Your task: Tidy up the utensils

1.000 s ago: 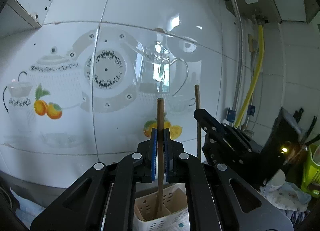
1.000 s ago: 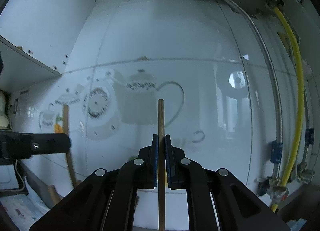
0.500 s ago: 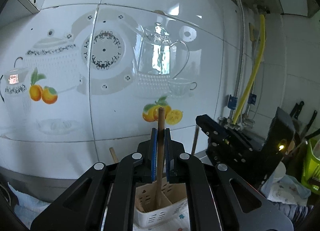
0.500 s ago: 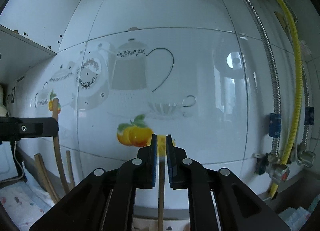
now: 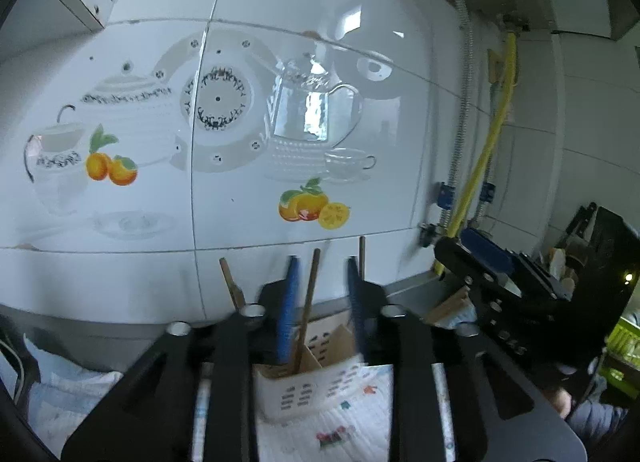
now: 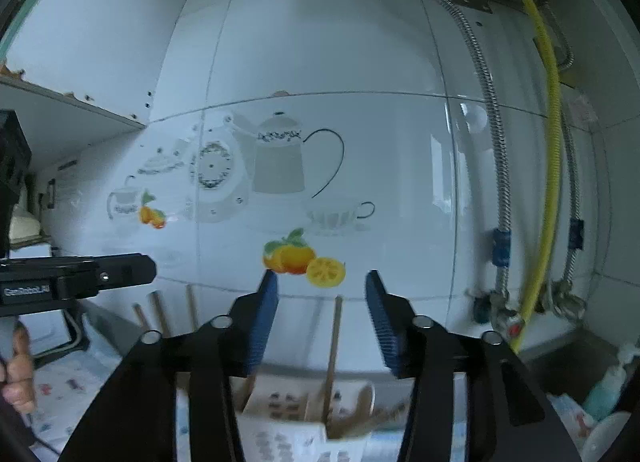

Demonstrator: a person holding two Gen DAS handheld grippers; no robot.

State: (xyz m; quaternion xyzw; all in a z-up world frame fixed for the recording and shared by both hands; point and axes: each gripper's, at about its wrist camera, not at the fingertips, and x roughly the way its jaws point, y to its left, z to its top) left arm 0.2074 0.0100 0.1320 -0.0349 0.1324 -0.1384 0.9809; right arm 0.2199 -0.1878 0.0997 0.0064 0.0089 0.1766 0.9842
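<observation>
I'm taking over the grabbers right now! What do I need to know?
Left gripper: jaws have just been opening; a chopstick stands between them, untouched by the pads, its lower end in the white holder.
Right gripper: jaws have just been opening too; its chopstick stands free between them, dropped into the same holder.
Done: both sticks are in the holder, with a few more wooden sticks nearby.
Left: pull both grippers back without knocking the sticks. Whether more utensils wait is not in view.
</observation>
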